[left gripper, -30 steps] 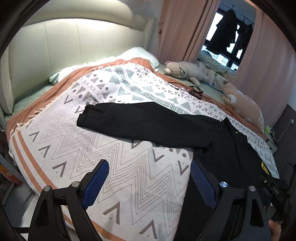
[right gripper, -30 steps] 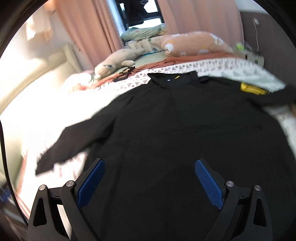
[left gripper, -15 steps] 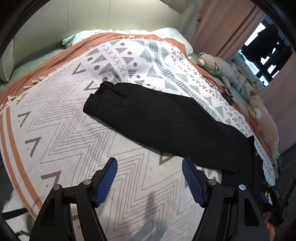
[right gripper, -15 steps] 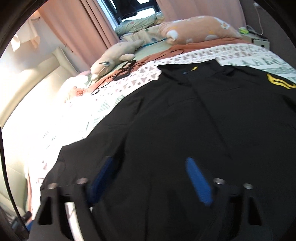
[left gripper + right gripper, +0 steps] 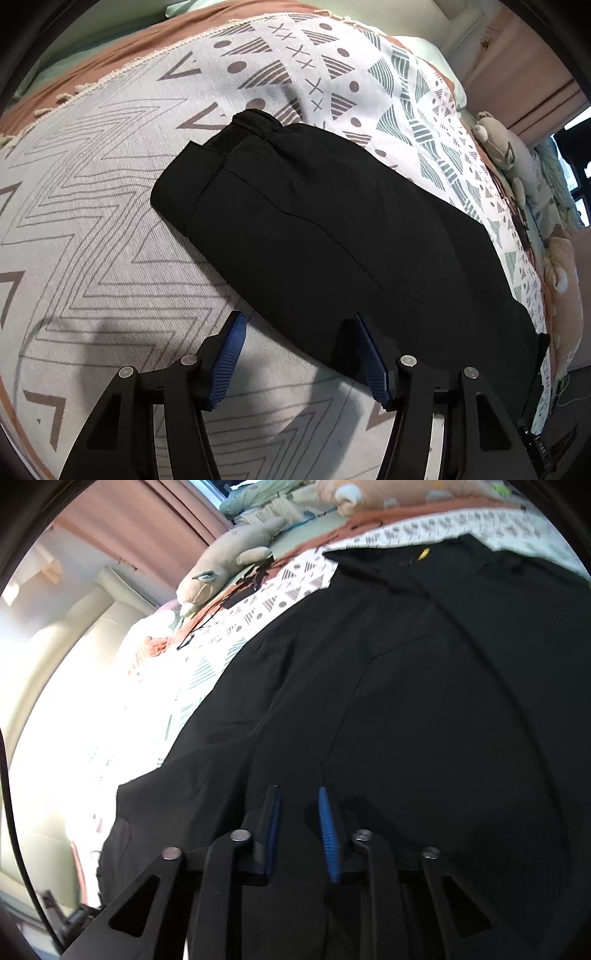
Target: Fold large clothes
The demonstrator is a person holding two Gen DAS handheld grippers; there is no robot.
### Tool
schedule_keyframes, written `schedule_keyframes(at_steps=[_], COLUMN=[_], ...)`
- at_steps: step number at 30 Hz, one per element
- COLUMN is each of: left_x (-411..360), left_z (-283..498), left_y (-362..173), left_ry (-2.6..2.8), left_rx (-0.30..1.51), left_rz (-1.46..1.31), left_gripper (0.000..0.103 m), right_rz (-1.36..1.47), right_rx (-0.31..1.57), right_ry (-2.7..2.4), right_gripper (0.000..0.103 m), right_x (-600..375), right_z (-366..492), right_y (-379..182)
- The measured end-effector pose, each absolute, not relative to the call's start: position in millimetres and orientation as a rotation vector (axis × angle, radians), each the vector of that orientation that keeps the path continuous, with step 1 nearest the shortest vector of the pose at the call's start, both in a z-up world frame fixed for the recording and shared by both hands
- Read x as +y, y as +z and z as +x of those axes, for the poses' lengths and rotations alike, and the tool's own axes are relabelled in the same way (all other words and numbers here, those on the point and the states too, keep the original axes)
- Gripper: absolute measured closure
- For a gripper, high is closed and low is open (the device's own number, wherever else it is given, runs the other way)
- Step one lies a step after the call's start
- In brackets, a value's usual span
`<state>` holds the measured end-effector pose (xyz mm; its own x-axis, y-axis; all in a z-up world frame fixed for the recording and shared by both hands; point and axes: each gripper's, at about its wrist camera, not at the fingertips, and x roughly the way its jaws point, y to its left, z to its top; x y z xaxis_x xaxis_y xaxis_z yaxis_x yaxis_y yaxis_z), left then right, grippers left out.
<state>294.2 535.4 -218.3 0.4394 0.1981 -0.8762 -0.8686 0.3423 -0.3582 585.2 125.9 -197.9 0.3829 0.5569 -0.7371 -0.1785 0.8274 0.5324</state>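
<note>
A large black long-sleeved shirt lies spread on the patterned bedspread (image 5: 110, 206). In the left wrist view its sleeve (image 5: 332, 229) runs from the cuff at upper left down to the right. My left gripper (image 5: 297, 328) is open, low over the sleeve's near edge, one finger over bare bedspread and the other over black cloth. In the right wrist view the shirt body (image 5: 424, 701) fills the frame, collar at the top. My right gripper (image 5: 297, 801) hovers close over the black cloth with its jaws narrowed to a small gap; nothing shows between them.
Plush toys (image 5: 229, 568) and a peach plush pillow (image 5: 561, 291) lie along the far side of the bed. A black cable (image 5: 221, 605) lies on the bedspread near them. A padded headboard (image 5: 48, 657) and pink curtains (image 5: 155, 528) stand behind.
Both grippers have dropped closer to the shirt. The left has moved in toward the sleeve and narrowed a little. The right gripper's jaws have closed from wide open to a small gap.
</note>
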Motion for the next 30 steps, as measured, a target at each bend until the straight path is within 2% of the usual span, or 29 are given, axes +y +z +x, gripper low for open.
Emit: schedule_keyframes(at_steps=[1, 3, 4, 11, 13, 19, 20, 22, 24, 26, 30], left_x=[539, 546, 548, 541, 536, 498, 491, 479, 467, 450, 407], left_z=[295, 293, 290, 295, 298, 332, 338, 351, 360, 370, 392], left_y=[-219, -218, -215, -162, -137, -51, -37, -15, 5, 27, 61], left_ry=[0.825, 0.863, 0.870, 0.785, 0.748, 0.641, 0.625, 0.597, 0.561, 0.516, 0.435], left_rx=[0.835, 0.820, 0.790, 0.708, 0.668, 0.604, 0.593, 0.570, 0.542, 0.516, 0.494], left_rz=[-0.963, -0.957, -0.956, -0.853, -0.827, -0.671, -0.646, -0.623, -0.618, -0.598, -0.527], left_gripper=[0.046, 0.072, 0.099, 0.101, 0.101, 0.101, 0.101, 0.101, 0.101, 0.102, 0.102], right_rz=[0.410, 0.434, 0.438, 0.496, 0.513, 0.415, 0.390, 0.392, 0.398, 0.347, 0.365], right_rx=[1.089, 1.094, 1.098, 1.178, 1.195, 1.075, 1.058, 1.039, 0.998, 0.966, 0.915], right_ry=[0.498, 0.537, 0.550, 0.622, 0.620, 0.634, 0.629, 0.602, 0.602, 0.566, 0.530], right_gripper=[0.088, 0.089, 0.089, 0.095, 0.095, 0.094, 0.091, 0.079, 0.060, 0.055, 0.055], right_x=[129, 137, 141, 157, 151, 121, 115, 95, 75, 64, 29], right_z=[587, 588, 588, 596, 595, 583, 578, 569, 556, 549, 541], right_y=[-200, -204, -207, -234, -225, -171, -165, -149, -135, -123, -103])
